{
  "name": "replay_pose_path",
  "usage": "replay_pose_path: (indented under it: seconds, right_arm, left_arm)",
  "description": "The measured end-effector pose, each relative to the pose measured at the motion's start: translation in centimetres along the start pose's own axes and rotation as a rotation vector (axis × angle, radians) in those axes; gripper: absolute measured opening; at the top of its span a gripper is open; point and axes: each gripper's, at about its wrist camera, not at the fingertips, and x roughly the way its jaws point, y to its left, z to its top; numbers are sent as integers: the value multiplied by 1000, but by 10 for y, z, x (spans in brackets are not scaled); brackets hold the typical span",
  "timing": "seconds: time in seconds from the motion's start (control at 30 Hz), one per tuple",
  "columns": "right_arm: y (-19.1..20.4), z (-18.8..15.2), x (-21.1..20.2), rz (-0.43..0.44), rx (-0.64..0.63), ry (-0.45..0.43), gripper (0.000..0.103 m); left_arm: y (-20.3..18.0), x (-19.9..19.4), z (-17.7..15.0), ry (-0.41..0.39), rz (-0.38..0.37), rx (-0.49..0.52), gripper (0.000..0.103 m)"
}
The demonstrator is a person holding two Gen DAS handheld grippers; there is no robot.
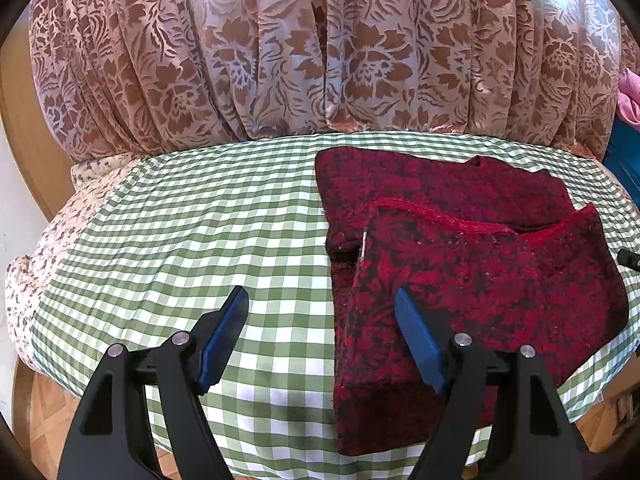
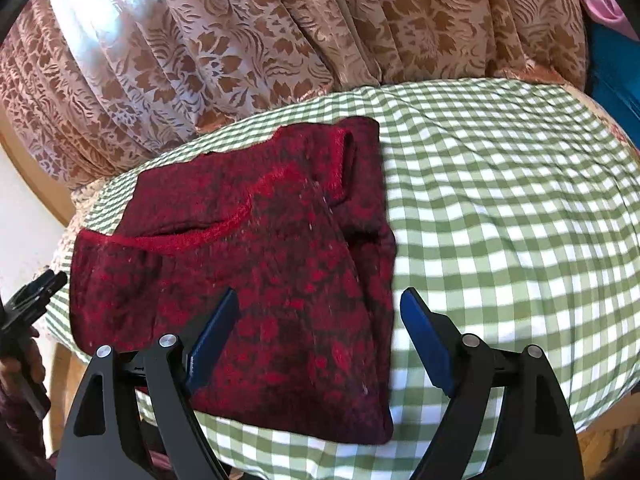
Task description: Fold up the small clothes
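Observation:
A small dark red knitted garment with a bright red trim lies folded on the green-and-white checked cloth. My left gripper is open and empty, hovering over the garment's left edge. In the right wrist view the same garment lies left of centre. My right gripper is open and empty, above the garment's right edge. The left gripper shows at the left edge of the right wrist view, and the right gripper's tip shows at the right edge of the left wrist view.
A brown floral curtain hangs right behind the table. Checked cloth stretches to the garment's right. A floral cloth hangs over the left table edge. Pink fabric and something blue are at the far right. Wooden floor lies below.

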Motion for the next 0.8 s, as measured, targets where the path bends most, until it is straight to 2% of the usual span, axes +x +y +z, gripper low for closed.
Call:
replay_pose_path:
  seconds: [0.3, 0.53, 0.6, 0.8]
  right_arm:
    - [10, 24, 16, -35, -75, -42, 82]
    - [14, 33, 32, -21, -79, -40, 82]
    - [15, 34, 35, -24, -97, -36, 82]
    - [18, 37, 32, -55, -169, -37, 82]
  left_arm:
    - [2, 14, 3, 52, 1, -27, 78]
    - [1, 22, 4, 76, 4, -31, 78]
    - [2, 22, 5, 79, -18, -44, 78]
    - [11, 19, 13, 67, -162, -127, 78]
